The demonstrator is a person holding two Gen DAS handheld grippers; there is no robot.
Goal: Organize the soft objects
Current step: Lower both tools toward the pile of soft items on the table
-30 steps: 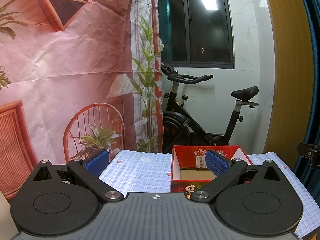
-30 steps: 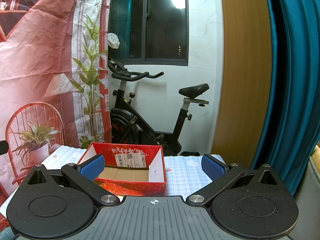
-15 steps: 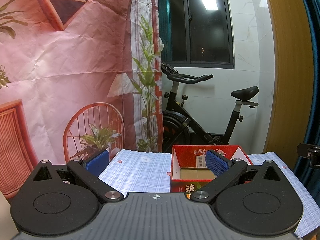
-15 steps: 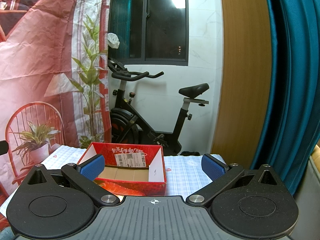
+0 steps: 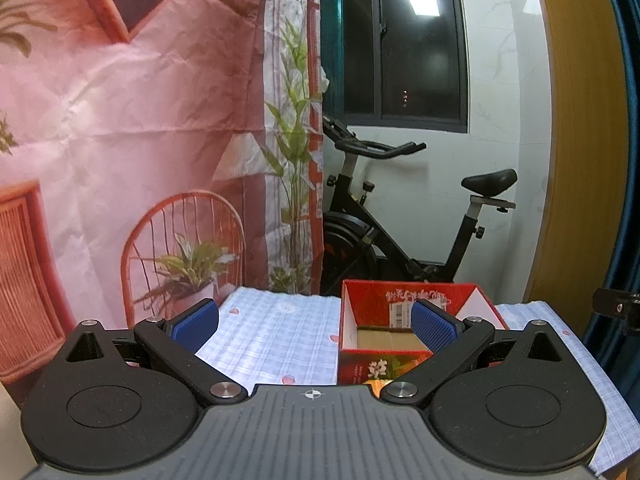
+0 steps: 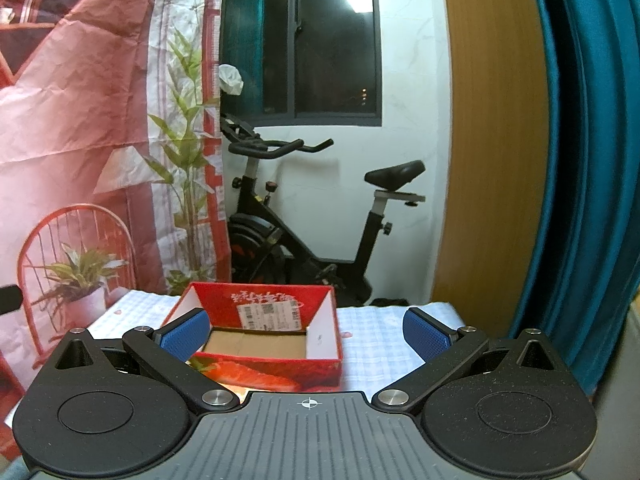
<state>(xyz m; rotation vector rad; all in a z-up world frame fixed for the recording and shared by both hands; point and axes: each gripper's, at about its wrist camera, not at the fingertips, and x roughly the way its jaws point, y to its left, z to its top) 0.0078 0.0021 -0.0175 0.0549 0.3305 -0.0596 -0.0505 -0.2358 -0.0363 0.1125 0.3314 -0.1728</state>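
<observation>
Apparently nothing has shifted: left gripper [image 5: 316, 322] and right gripper [image 6: 306, 330] both stay spread, holding nothing. Red box [image 6: 276, 344] sits at twelve o'clock on the checked cloth [image 5: 272, 332]. No soft objects visible; task unstarted.

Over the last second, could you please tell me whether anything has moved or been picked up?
Nothing visibly changed. The left gripper and right gripper hover open and empty, and the open red cardboard box sits in the same spot on the pale checked tablecloth. No soft object is in view.
</observation>
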